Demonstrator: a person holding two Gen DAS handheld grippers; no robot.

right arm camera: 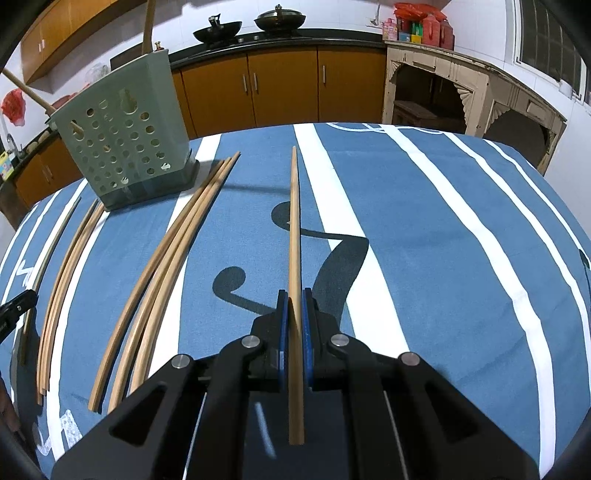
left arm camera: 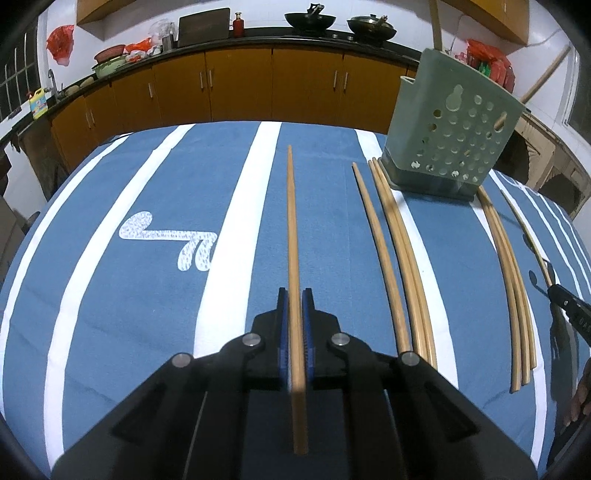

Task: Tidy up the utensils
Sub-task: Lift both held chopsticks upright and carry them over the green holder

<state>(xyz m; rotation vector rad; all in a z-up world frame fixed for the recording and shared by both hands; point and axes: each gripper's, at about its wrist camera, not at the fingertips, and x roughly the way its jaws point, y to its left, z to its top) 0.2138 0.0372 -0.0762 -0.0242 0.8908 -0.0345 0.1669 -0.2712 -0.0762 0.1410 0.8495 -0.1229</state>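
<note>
Between the blue pads of my left gripper (left arm camera: 294,295), which is shut, runs a wooden chopstick (left arm camera: 291,221) that points straight ahead over the cloth. My right gripper (right arm camera: 294,295) is shut on another chopstick (right arm camera: 294,221), which is held above the cloth and casts a shadow. A green perforated holder (left arm camera: 454,129) (right arm camera: 125,136) stands at the far side with two chopsticks leaning in it. Several loose chopsticks (left arm camera: 402,258) (right arm camera: 173,258) lie between the two grippers, and three more (left arm camera: 511,288) lie on the far side of the holder. Each gripper's tip shows at the edge of the other's view.
A blue cloth with white stripes (left arm camera: 236,221) (right arm camera: 424,221) covers the table. Behind the table's far edge run orange cabinets (left arm camera: 240,85) and a dark counter with two woks (left arm camera: 310,18). An old cream cabinet (right arm camera: 461,96) stands at the right.
</note>
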